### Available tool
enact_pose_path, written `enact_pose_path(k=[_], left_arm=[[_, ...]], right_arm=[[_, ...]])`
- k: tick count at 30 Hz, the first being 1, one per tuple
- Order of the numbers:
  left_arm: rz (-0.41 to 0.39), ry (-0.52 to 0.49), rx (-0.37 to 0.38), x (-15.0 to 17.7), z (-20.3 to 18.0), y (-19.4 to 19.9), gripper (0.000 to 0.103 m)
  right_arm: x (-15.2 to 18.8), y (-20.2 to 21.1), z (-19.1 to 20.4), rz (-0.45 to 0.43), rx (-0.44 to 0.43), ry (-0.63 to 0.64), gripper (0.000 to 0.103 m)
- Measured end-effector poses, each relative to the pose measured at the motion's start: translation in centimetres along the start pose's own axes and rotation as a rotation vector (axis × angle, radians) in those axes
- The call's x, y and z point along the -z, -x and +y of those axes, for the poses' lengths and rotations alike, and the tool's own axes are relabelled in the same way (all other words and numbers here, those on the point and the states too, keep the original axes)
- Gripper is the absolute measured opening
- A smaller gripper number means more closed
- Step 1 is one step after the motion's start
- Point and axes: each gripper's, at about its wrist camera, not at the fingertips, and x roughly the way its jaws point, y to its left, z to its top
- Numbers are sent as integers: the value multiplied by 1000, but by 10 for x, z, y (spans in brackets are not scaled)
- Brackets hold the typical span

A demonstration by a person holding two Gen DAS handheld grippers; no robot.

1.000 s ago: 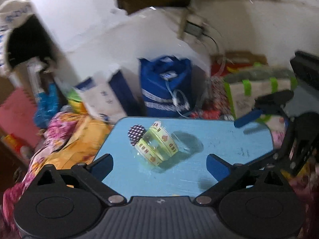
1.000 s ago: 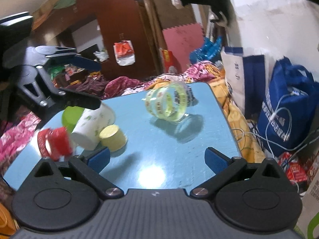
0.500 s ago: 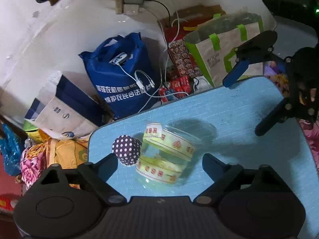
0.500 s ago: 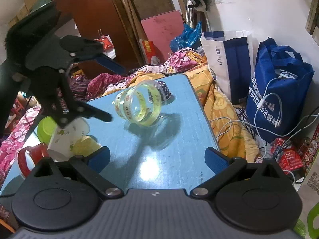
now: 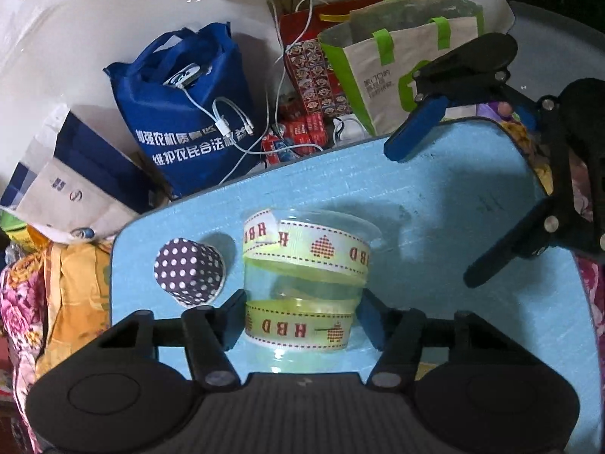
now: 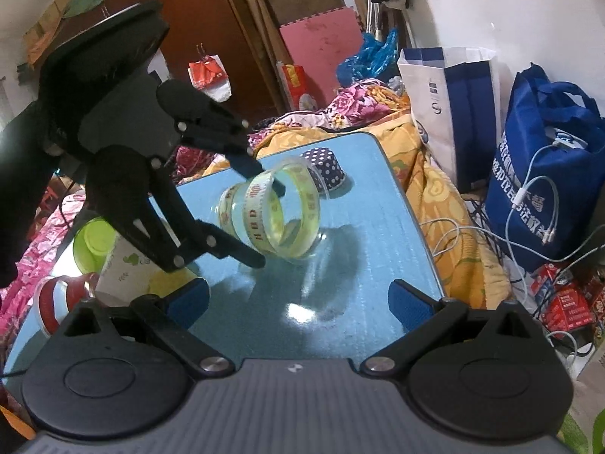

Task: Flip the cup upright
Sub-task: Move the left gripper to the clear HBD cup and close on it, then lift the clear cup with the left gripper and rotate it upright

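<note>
A clear plastic cup (image 5: 302,283) with yellow "HBD" ribbon bands lies on its side on the light blue table (image 5: 435,204), its open rim toward the right gripper. My left gripper (image 5: 300,321) has closed its two fingers on the cup's base end. In the right wrist view the cup (image 6: 272,215) sits between the left gripper's black fingers (image 6: 242,253). My right gripper (image 6: 298,299) is open and empty, a short way back from the cup; it also shows at the right of the left wrist view (image 5: 453,204).
A purple polka-dot paper cup (image 5: 189,270) lies just left of the clear cup. A white cup (image 6: 128,268), a green one (image 6: 90,242) and a red one (image 6: 56,295) lie at the table's other end. Bags (image 5: 189,113) and bedding (image 6: 446,204) crowd the table's edges.
My left gripper has moved in over the table and closed its fingers around the cup's base. The right gripper has stayed back and open.
</note>
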Motion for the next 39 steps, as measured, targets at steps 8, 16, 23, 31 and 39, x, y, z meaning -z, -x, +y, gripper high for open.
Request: enact_pose_path(k=[8, 16, 23, 31, 39], left_arm=[[6, 107, -35, -4, -11, 7, 63], [45, 373, -162, -7, -31, 20, 63], [56, 706, -265, 10, -78, 37, 63], [-117, 901, -315, 5, -105, 61, 63], [-248, 1123, -339, 54, -163, 69, 63]], right_arm=[[2, 13, -6, -46, -48, -32, 102], [15, 36, -16, -95, -121, -60, 102], [26, 58, -21, -160, -171, -72, 102], [31, 72, -31, -190, -168, -109, 102], [32, 67, -12, -148, -208, -67, 102]])
